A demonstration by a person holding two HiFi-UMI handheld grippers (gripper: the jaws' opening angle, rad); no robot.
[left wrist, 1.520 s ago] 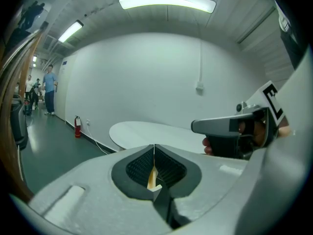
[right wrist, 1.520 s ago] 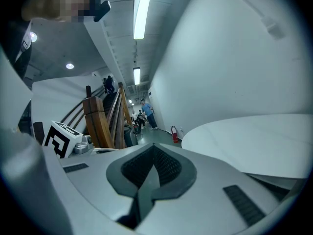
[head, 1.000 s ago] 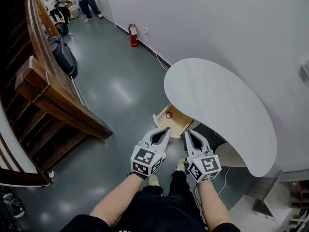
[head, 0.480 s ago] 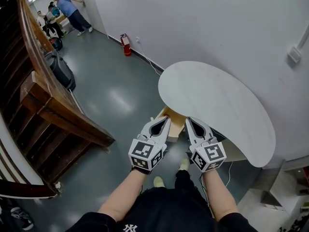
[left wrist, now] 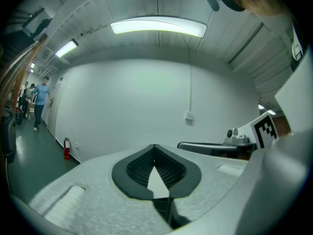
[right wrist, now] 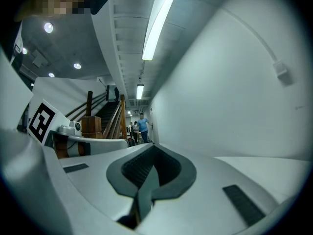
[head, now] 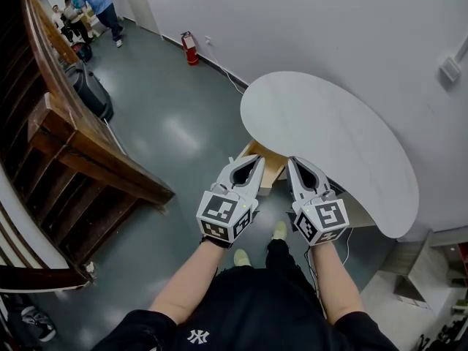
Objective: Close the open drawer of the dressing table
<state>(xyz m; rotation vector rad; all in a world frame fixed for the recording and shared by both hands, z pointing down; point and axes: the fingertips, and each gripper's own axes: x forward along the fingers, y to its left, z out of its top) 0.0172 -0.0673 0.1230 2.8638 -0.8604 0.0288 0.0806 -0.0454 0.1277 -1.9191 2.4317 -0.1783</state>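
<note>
One drawer (head: 268, 168) of pale wood stands pulled out from under the left edge of the white table (head: 329, 137), its open box jutting toward the person. In the head view it shows in the gap between the two grippers, farther from the camera than they are and partly covered by their tips. The left gripper (head: 254, 165) lies over the drawer's left side and the right gripper (head: 297, 168) over its right side, both pointing toward the table. Whether either tip touches the wood cannot be told.

The left gripper view shows that gripper's (left wrist: 154, 148) jaws closed tip to tip with nothing between them, and the right gripper view shows the same for the right gripper (right wrist: 154, 148). Beyond the table, a white wall meets a grey-green floor (head: 175, 130). A red fire extinguisher (head: 189, 48) stands at the foot of that wall, and a wooden staircase (head: 73, 145) runs along the left.
</note>
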